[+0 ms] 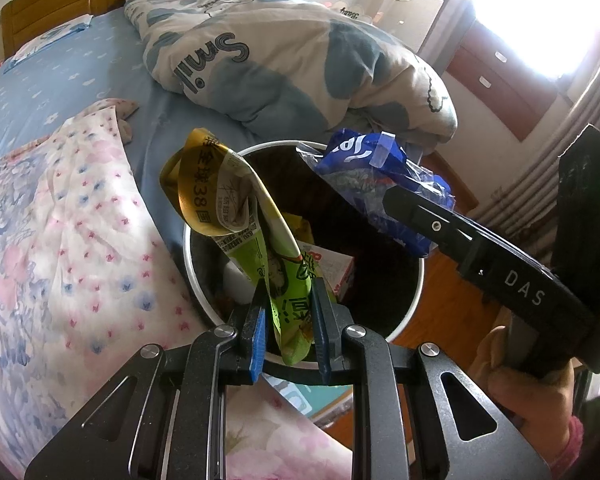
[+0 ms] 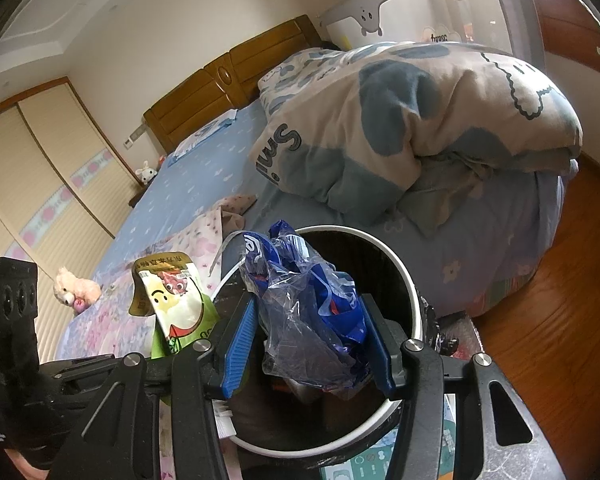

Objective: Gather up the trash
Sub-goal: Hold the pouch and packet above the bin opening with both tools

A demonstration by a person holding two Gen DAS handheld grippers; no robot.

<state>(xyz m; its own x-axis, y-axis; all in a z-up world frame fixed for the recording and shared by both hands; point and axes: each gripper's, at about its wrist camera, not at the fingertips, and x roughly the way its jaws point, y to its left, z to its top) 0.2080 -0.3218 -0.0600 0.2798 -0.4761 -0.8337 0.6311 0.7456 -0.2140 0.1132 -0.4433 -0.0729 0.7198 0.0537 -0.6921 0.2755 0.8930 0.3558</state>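
A white-rimmed trash bin with a dark inside stands beside the bed; it also shows in the right wrist view. My left gripper is shut on a green and gold snack wrapper and holds it over the bin's near rim. The wrapper also shows in the right wrist view. My right gripper is shut on a crumpled blue and clear plastic bag, held over the bin's mouth. The bag and the right gripper show in the left wrist view. Some packaging lies inside the bin.
The bed has a blue sheet, a rolled cream and blue quilt and a floral blanket. A wooden floor lies to the right. A plush toy sits on the blanket. A printed box lies below the bin.
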